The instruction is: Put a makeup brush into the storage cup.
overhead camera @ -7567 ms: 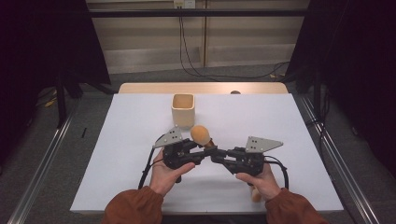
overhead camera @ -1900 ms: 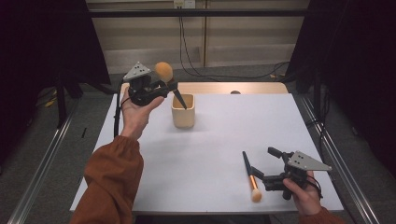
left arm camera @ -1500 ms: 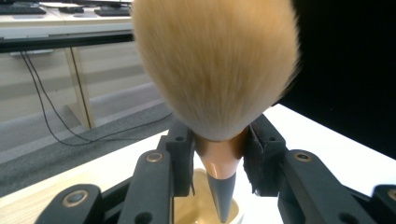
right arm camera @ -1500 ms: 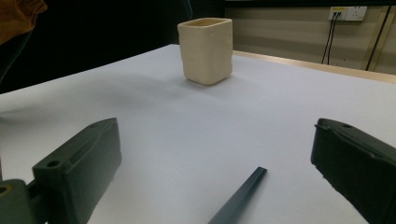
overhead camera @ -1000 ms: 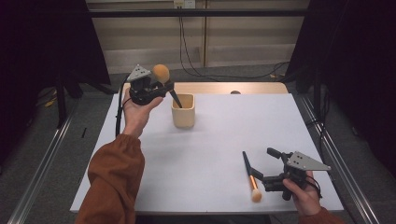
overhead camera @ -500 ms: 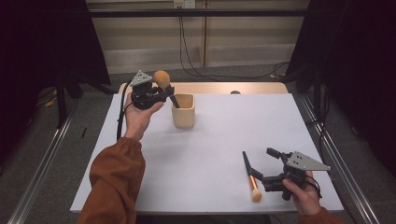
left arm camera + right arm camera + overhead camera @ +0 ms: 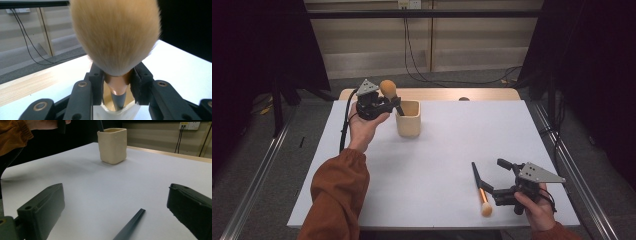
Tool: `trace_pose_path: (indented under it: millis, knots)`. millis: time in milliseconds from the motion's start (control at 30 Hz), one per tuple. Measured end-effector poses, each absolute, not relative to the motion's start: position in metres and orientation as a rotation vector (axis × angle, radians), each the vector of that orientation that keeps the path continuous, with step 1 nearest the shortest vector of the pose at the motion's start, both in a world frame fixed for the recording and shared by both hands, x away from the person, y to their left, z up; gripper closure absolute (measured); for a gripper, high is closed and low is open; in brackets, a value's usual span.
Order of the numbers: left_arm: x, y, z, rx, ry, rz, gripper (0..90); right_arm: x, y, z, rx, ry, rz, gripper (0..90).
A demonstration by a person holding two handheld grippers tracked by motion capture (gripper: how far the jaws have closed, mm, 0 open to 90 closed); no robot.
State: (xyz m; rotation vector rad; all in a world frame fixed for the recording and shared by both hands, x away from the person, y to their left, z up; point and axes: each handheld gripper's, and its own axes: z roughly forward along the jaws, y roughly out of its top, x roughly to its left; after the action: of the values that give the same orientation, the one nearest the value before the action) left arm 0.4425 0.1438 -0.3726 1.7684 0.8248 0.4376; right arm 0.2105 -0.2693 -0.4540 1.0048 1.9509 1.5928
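Left gripper (image 7: 384,104) clamped on big brush (image 7: 388,90) at its neck, bristles up, handle tip dipping into cup (image 7: 408,119) at table's far side, likely so it stands upright. Right gripper (image 7: 502,176) wide open, empty, beside second brush (image 7: 479,187) lying flat near front edge, probably next pick.

High view looks down; both low gripper views share the cup (image 7: 112,145).

The desk (image 7: 437,150) has a white top and a strip of light wood at its far edge. A cream cup (image 7: 408,118) stands on it near the far side. A thin brush (image 7: 480,188) with a dark handle lies flat near the front, well apart from the cup.
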Motion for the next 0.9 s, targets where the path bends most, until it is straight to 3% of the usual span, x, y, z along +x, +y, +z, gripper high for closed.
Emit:
trace_pose_path:
  millis: [800, 900]
  knots:
    - [0.442, 0.143, -0.387, 1.792, 0.861, 0.409, 65.3, 0.21, -0.269, -0.454, 0.999, 1.956, 1.599, 0.9]
    - [0.443, 0.144, -0.386, 1.763, 0.876, 0.415, 54.2, 0.21, -0.269, -0.454, 0.994, 1.959, 1.598, 0.9]
